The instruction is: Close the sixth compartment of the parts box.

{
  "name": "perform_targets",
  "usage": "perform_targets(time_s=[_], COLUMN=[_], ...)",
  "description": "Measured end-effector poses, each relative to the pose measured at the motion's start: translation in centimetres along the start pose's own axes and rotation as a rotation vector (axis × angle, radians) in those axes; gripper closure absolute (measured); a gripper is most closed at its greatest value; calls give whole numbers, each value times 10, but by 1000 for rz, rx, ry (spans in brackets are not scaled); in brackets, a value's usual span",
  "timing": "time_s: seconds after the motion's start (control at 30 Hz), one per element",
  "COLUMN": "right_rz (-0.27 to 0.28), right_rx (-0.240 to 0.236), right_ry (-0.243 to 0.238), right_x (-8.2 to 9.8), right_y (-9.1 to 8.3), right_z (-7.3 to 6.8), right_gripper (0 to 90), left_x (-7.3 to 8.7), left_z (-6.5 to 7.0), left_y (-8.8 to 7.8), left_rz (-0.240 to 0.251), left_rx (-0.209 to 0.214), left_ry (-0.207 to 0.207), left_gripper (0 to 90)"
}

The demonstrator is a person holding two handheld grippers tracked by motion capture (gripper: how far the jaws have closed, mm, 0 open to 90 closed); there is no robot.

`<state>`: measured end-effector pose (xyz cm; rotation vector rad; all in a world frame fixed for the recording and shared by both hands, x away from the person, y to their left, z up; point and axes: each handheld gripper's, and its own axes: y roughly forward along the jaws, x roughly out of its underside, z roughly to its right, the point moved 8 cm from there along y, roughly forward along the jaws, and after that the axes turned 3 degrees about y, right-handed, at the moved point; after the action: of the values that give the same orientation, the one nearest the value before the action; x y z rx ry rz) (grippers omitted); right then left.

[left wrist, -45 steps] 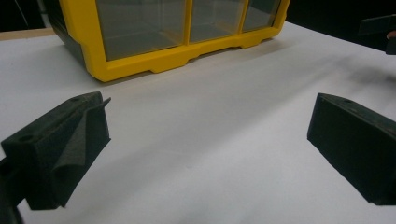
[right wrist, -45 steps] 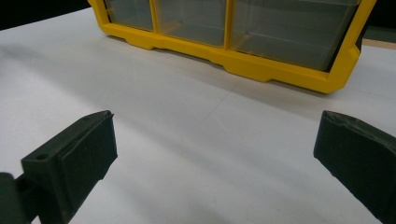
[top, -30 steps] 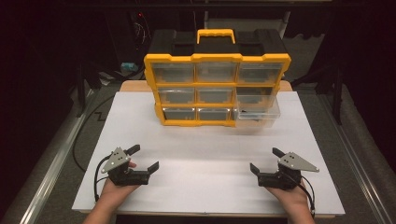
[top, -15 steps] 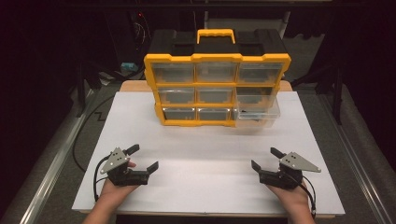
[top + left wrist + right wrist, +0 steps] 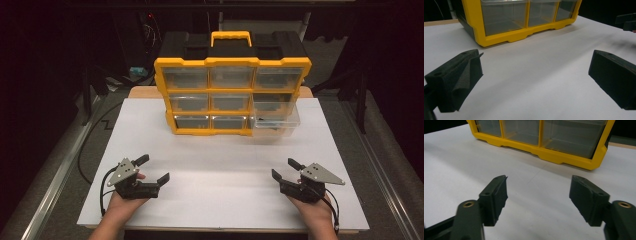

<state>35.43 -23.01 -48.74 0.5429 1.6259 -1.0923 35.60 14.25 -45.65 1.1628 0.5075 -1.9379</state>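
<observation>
- Since the earlier frames, almost nothing has shifted: both hands rest where they were near the front edge of the table, and the one change is at the right gripper (image 5: 285,169), whose jaws have just been closing and now stand narrower than before, with nothing between them.
- White table (image 5: 220,150) spreads across the middle of the high view, with dark floor and cables around it.
- Yellow organizer (image 5: 231,95) with its black back and yellow carry handle stands upright at the far middle of the table, well apart from both grippers; its front holds three rows of three clear drawers.
- One clear drawer (image 5: 275,119), at the bottom right of the organizer, sticks out toward the person, while the other drawers sit flush in their frames.
- Left gripper (image 5: 154,168) lies low over the table at the front left, held by the left hand (image 5: 122,202); its jaws are spread wide over bare white surface and point toward the organizer's lower left corner, as the left gripper view shows.
- Right gripper sits at the front right in the right hand (image 5: 312,207); in the right gripper view its jaws are partly apart over bare table, aimed at the organizer's bottom row.
</observation>
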Motion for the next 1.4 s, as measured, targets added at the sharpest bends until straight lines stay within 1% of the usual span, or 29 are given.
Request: perform_targets(time_s=[0.13,0.33,0.47,0.53,0.7,0.77,0.83,1.03,1.1,1.23,1.4], right_rz=[-5,-4,2,4,6,6,9,7,7,13,15], right_rx=[-1,12,32,30,36,36,38,36,26,21,15], right_ry=[-4,-6,-18,-14,-24,-11,-15,-12,-8,-5,-8], right_x=[1,2,1,1,0,-1,-2,-2,-2,-3,-3], right_y=[0,0,-1,-2,-3,-4,-4,-4,-3,-1,6], right_z=[0,2,3,3,3,3,3,1,-1,-3,-6], right_gripper=[456,565,652,695,796,846,895,900,900,900,900], left_x=[0,1,2,2,2,2,1,2,2,2,4], left_z=[0,0,0,1,1,1,1,1,0,0,0], left_y=[0,0,0,1,0,0,0,0,0,0,1], left_rz=[-1,-7,-8,-7,-9,-9,-6,-9,-10,-6,-16], left_rx=[3,3,3,4,5,5,5,6,4,2,4], left_ry=[1,2,5,3,6,5,2,5,6,4,8], left_gripper=[2,2,2,2,2,2,2,3,2,2,2])
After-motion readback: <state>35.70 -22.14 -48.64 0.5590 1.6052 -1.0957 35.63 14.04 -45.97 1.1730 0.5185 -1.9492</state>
